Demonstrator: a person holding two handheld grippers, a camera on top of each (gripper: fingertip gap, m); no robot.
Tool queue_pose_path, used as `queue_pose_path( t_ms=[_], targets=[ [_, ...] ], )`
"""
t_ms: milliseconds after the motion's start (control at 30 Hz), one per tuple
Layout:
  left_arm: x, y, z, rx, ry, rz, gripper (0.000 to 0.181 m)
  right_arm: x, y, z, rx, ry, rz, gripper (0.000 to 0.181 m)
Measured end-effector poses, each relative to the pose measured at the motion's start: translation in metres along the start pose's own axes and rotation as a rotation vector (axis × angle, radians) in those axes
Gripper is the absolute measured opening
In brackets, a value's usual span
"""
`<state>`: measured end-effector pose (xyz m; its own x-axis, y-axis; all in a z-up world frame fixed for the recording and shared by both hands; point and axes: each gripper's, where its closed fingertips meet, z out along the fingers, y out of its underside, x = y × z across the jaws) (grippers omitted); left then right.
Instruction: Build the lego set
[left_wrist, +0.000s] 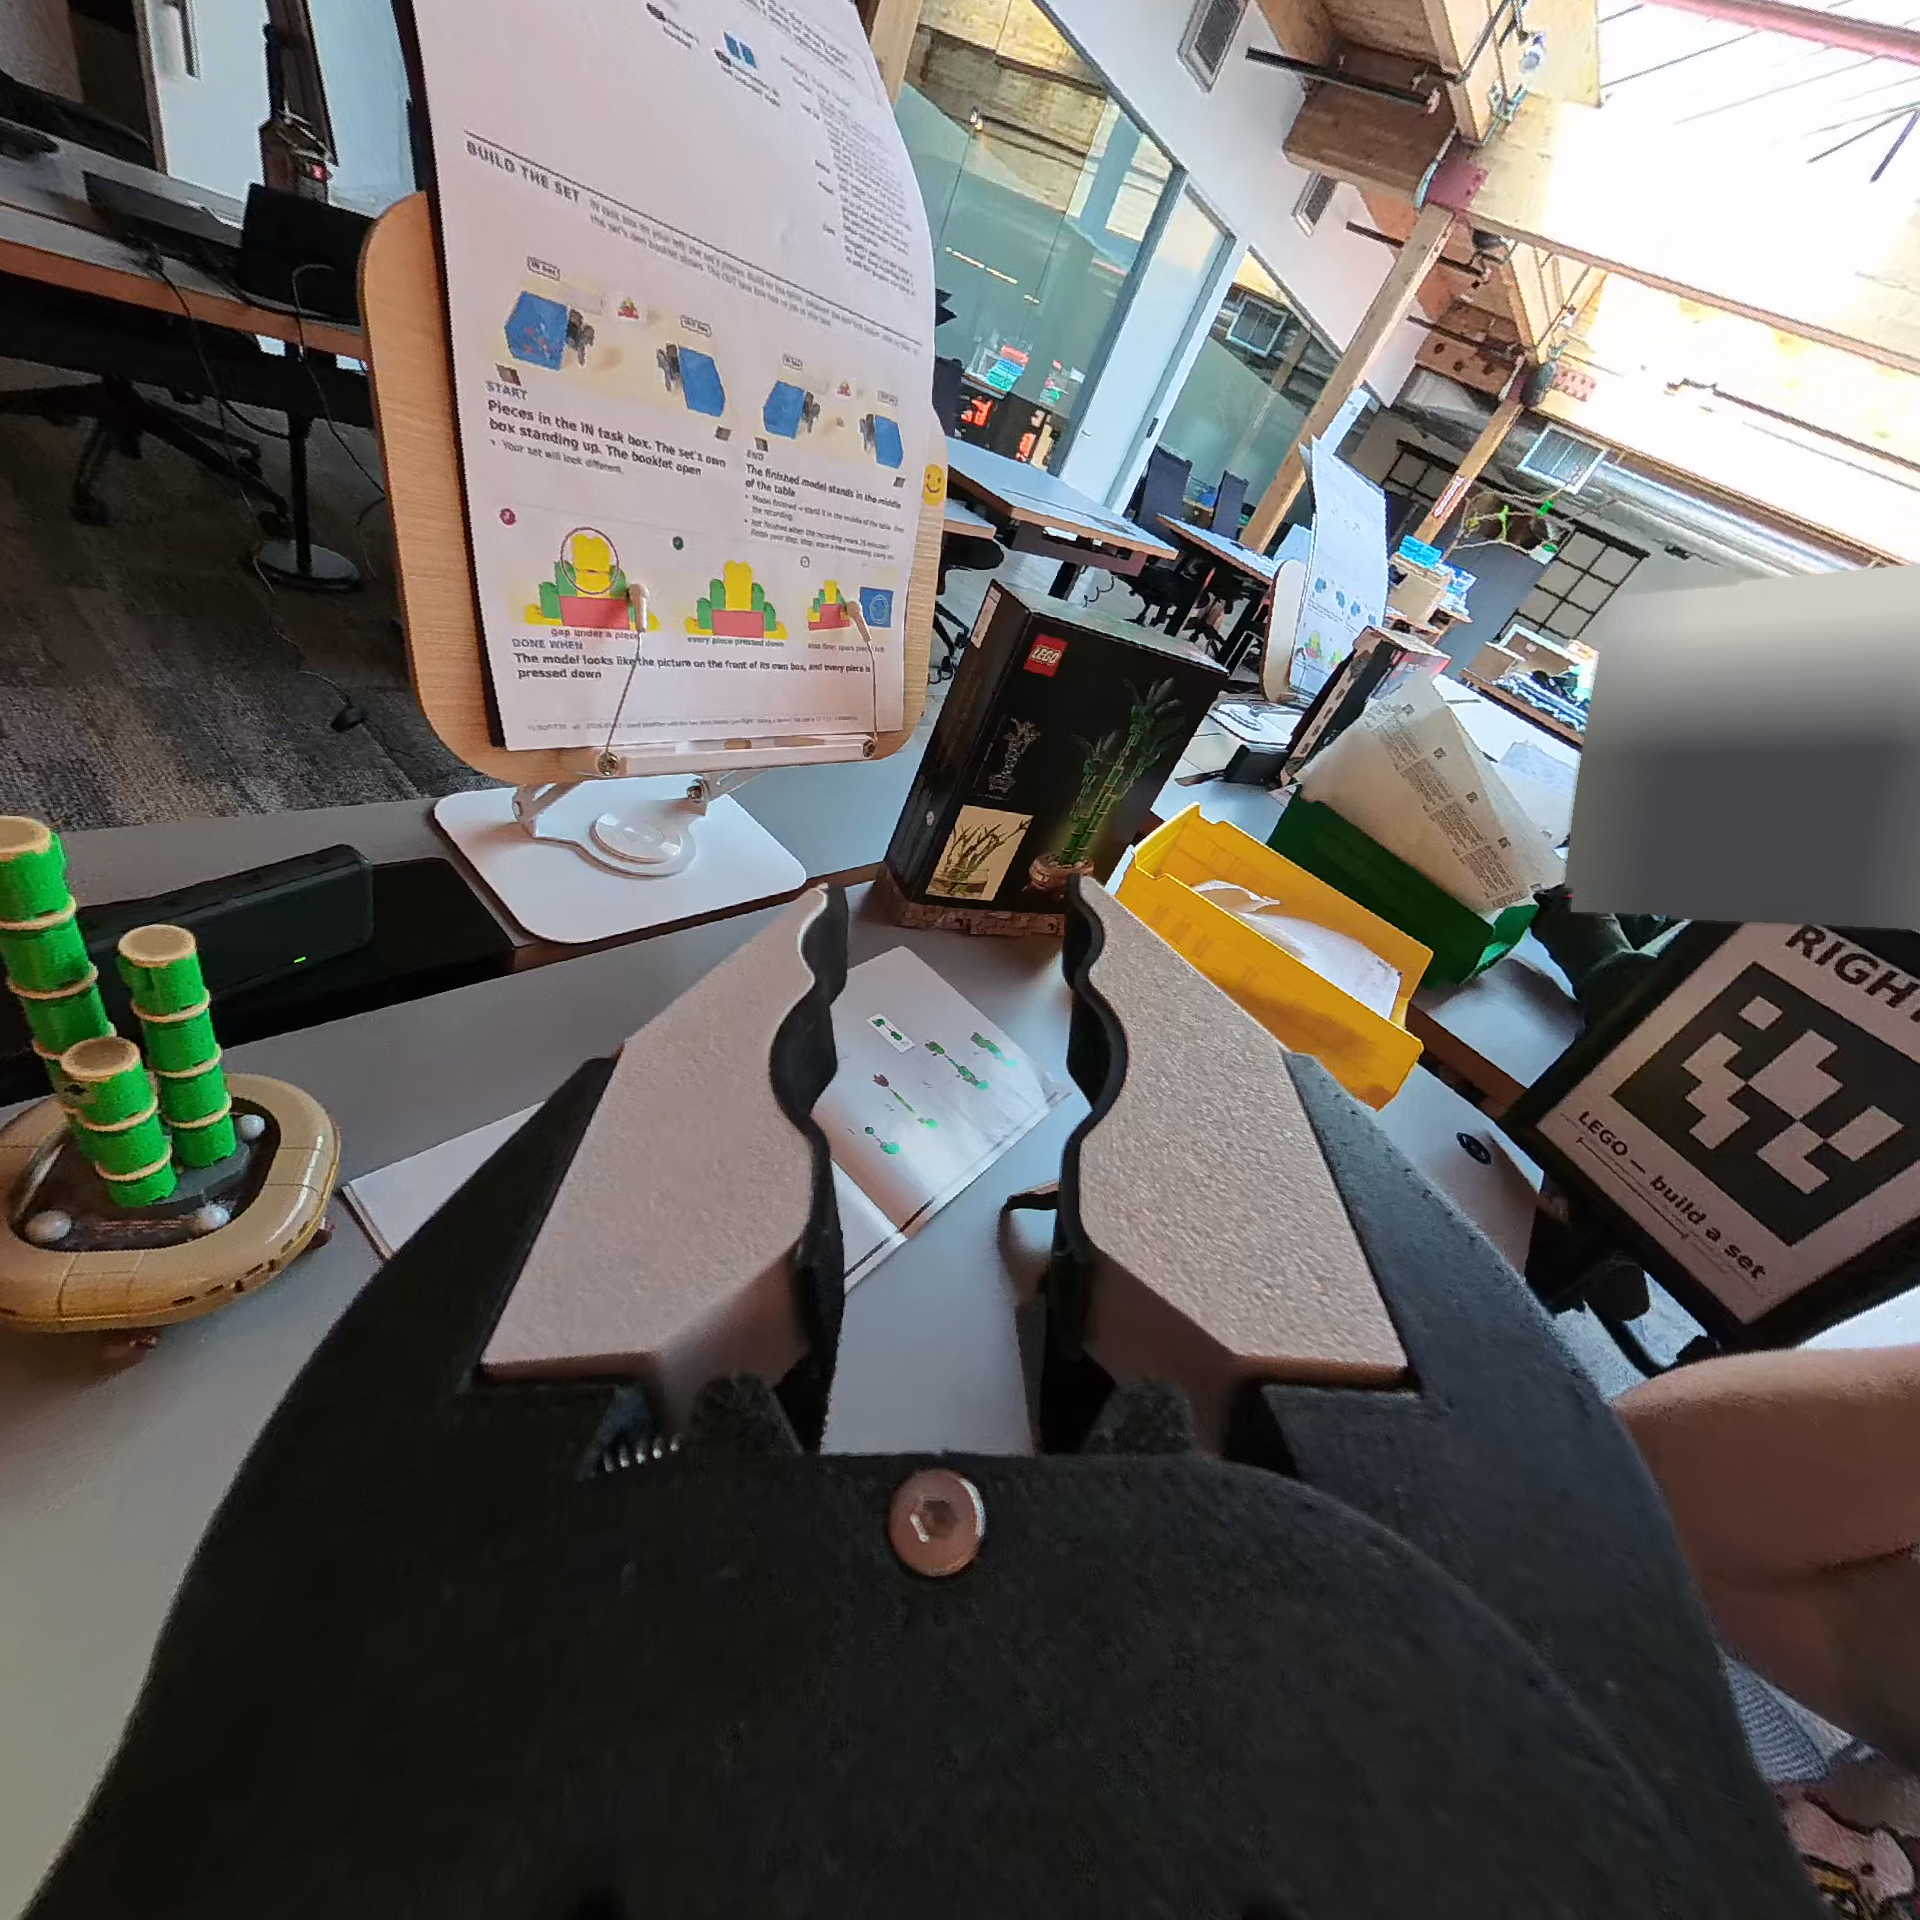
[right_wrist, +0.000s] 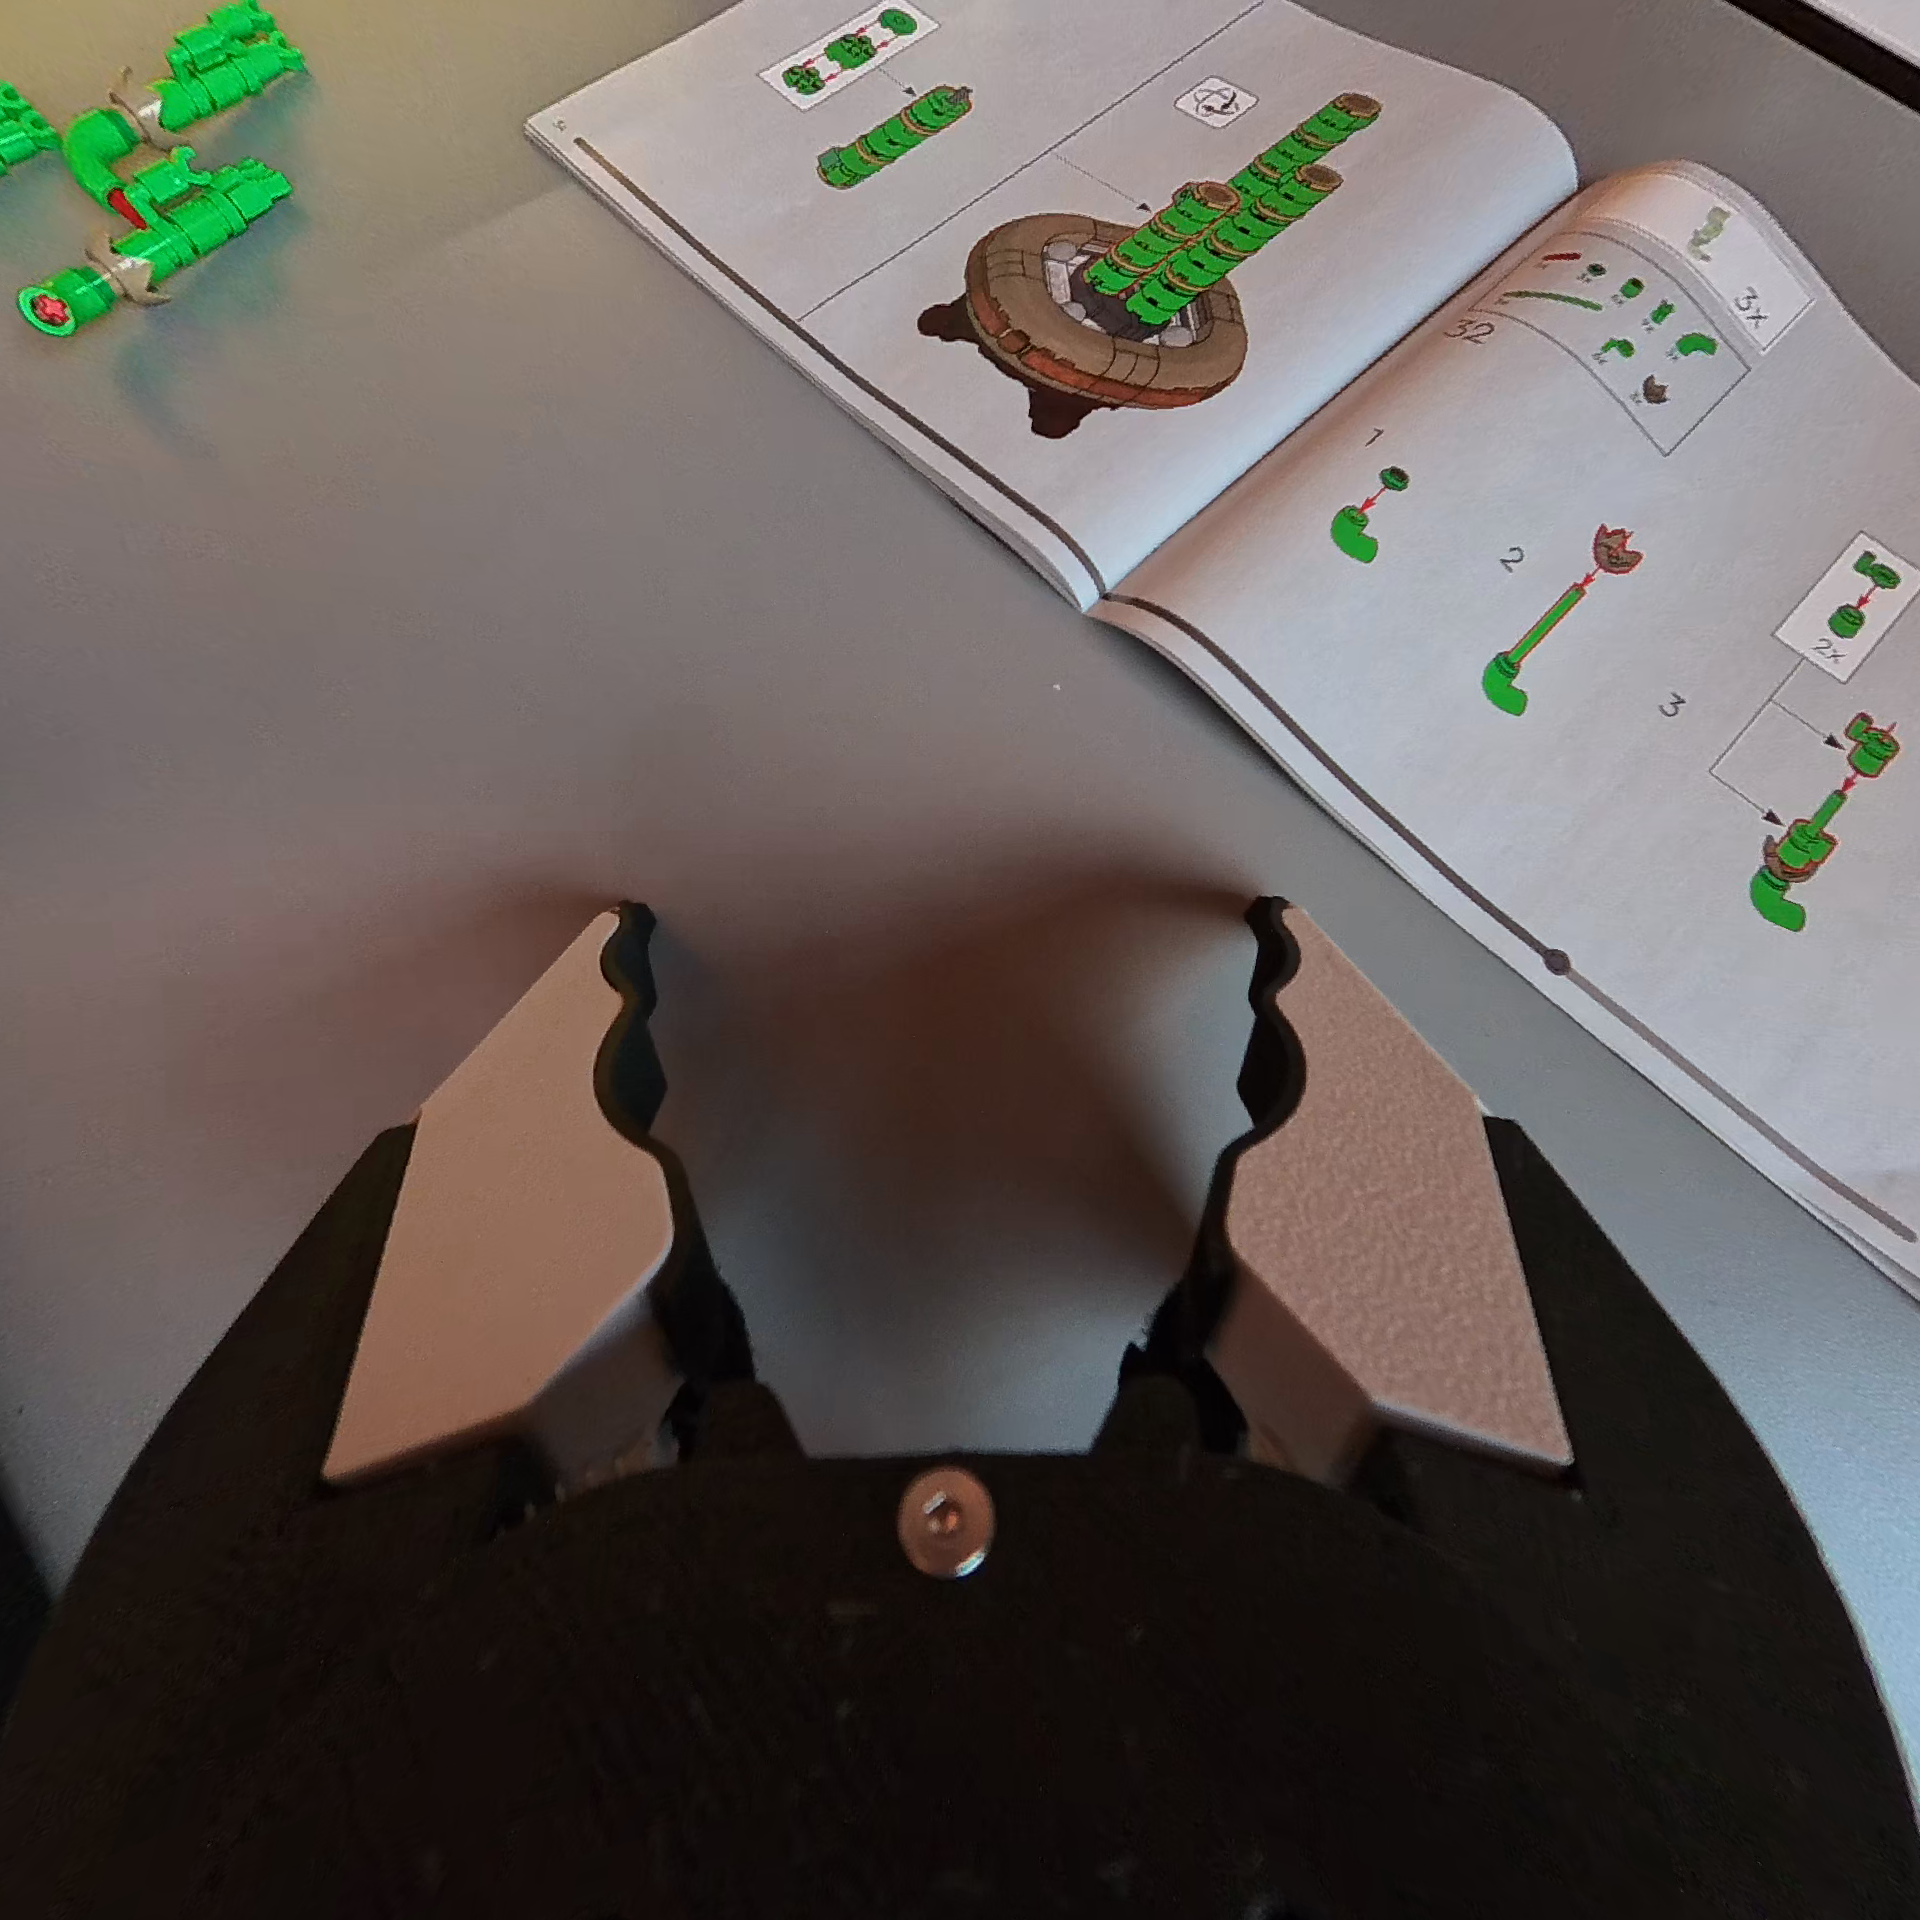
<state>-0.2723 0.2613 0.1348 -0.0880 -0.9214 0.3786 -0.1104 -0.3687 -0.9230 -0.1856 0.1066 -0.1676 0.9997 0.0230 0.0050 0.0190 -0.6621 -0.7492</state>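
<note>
The lego model, a tan round pot with three green bamboo stalks, stands at the left of the grey table in the left wrist view. My left gripper is open and empty, above the open instruction booklet. In the right wrist view my right gripper is open and empty, low over bare table. The booklet lies open ahead to its right. Several green branch sub-assemblies lie at the far left.
The set's black box stands behind the booklet. A yellow bin and a green bin sit to the right. An instruction sheet on a stand is at the back. A marker card and a hand show at right. Spacing between my two grippers at the tips: around 35 centimeters. About 25 centimeters separates my left fingertips from the lego model.
</note>
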Motion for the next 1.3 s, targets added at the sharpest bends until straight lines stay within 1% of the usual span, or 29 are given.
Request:
queue_pose_path(
  t_ms=[133, 433, 800, 967, 1300],
  targets=[
    [0.002, 0.004, 0.011, -0.029, -0.010, 0.020, 0.040, 0.000, 0.000, 0.000, 0.000, 0.000, 0.000, 0.114],
    [0.002, 0.019, 0.046, -0.096, -0.042, 0.042, 0.041, 0.000, 0.000, 0.000, 0.000, 0.000, 0.000, 0.114],
    [0.019, 0.041, 0.077, -0.182, -0.048, 0.110, 0.043, 0.000, 0.000, 0.000, 0.000, 0.000, 0.000, 0.114],
    [0.022, 0.041, 0.077, -0.184, -0.040, 0.116, 0.043, 0.000, 0.000, 0.000, 0.000, 0.000, 0.000, 0.114],
    [0.025, 0.028, 0.063, -0.137, -0.034, 0.116, 0.043, 0.000, 0.000, 0.000, 0.000, 0.001, 0.000, 0.114]
  ],
)
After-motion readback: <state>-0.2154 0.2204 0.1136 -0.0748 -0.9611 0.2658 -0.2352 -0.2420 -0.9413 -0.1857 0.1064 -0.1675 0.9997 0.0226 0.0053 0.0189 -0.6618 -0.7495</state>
